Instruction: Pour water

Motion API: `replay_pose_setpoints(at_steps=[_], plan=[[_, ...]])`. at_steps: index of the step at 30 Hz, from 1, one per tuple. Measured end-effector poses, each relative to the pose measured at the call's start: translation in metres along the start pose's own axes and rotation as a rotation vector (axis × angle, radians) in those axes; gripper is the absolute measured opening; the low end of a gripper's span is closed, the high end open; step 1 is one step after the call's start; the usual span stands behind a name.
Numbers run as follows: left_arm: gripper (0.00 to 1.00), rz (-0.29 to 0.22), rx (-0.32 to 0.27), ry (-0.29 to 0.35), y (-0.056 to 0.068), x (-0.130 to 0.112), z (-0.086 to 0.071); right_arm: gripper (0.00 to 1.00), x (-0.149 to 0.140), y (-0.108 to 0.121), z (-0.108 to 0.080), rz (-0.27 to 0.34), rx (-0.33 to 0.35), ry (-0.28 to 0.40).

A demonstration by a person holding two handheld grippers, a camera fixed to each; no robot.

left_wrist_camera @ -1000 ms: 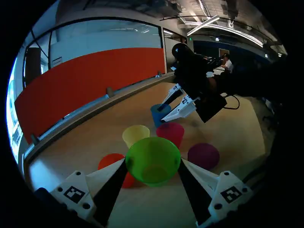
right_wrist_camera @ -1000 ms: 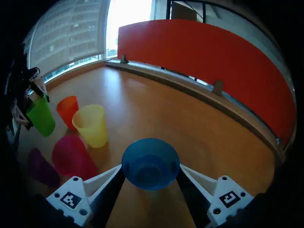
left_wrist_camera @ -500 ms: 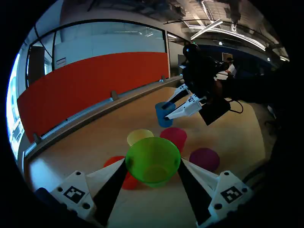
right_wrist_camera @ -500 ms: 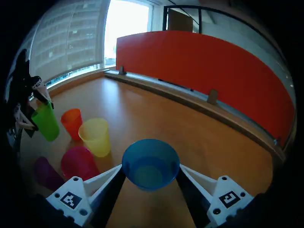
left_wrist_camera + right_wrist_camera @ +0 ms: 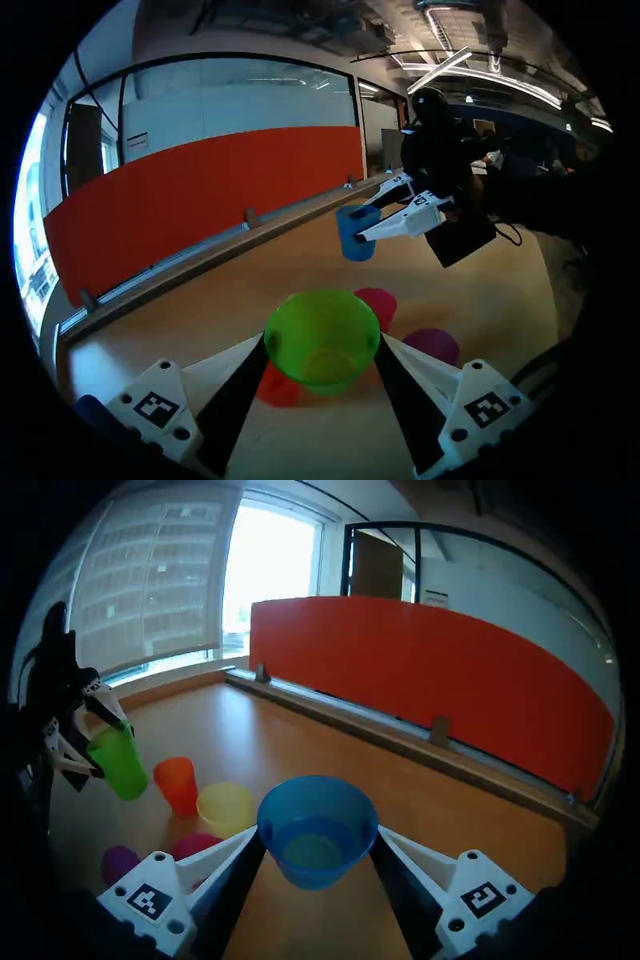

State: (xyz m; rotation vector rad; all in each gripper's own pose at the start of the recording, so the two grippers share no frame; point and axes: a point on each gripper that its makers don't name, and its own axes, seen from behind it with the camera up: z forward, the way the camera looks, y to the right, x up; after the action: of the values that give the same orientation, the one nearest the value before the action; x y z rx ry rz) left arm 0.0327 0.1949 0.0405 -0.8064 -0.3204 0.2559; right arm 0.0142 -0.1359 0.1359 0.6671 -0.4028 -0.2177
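The green cup [image 5: 322, 324] is clamped between the fingers [image 5: 232, 388] of the left gripper [image 5: 322, 346], the blue cup [image 5: 318, 820] between those of the right gripper [image 5: 318, 844], both held above the tabletop [image 5: 336, 752]. On it a red cup [image 5: 178, 784], a yellow cup [image 5: 226, 808], a pink cup [image 5: 192, 845] and a purple cup [image 5: 118, 862] are seen

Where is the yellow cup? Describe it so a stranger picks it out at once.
In the right gripper view, start at the long orange-red wall panel and come down onto the wooden table. A cluster of plastic cups stands there, and the yellow cup is beside the orange cup and beyond the pink cup. It is the only yellow one.
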Motion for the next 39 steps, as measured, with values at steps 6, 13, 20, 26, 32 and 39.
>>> replay_pose_setpoints(at_steps=[6,13,20,26,32,39], plan=[[0.88,-0.007,0.014,0.03,-0.003,0.012,-0.006,0.89,0.022,-0.009,-0.011,0.015,0.001,0.07],[0.88,-0.011,0.035,0.069,-0.004,0.026,-0.015,0.89,0.038,-0.015,-0.025,0.038,-0.008,0.132],[0.88,-0.021,0.059,0.115,-0.007,0.041,-0.026,0.89,0.048,-0.023,-0.038,0.04,-0.009,0.17],[0.88,-0.034,0.069,0.141,-0.009,0.049,-0.034,0.89,0.054,-0.027,-0.045,0.034,-0.015,0.188],[0.88,-0.037,0.081,0.173,-0.009,0.059,-0.042,0.89,0.059,-0.029,-0.053,0.031,-0.016,0.202],[0.88,-0.049,0.092,0.214,-0.01,0.071,-0.049,0.89,0.065,-0.032,-0.059,0.026,-0.017,0.217]])
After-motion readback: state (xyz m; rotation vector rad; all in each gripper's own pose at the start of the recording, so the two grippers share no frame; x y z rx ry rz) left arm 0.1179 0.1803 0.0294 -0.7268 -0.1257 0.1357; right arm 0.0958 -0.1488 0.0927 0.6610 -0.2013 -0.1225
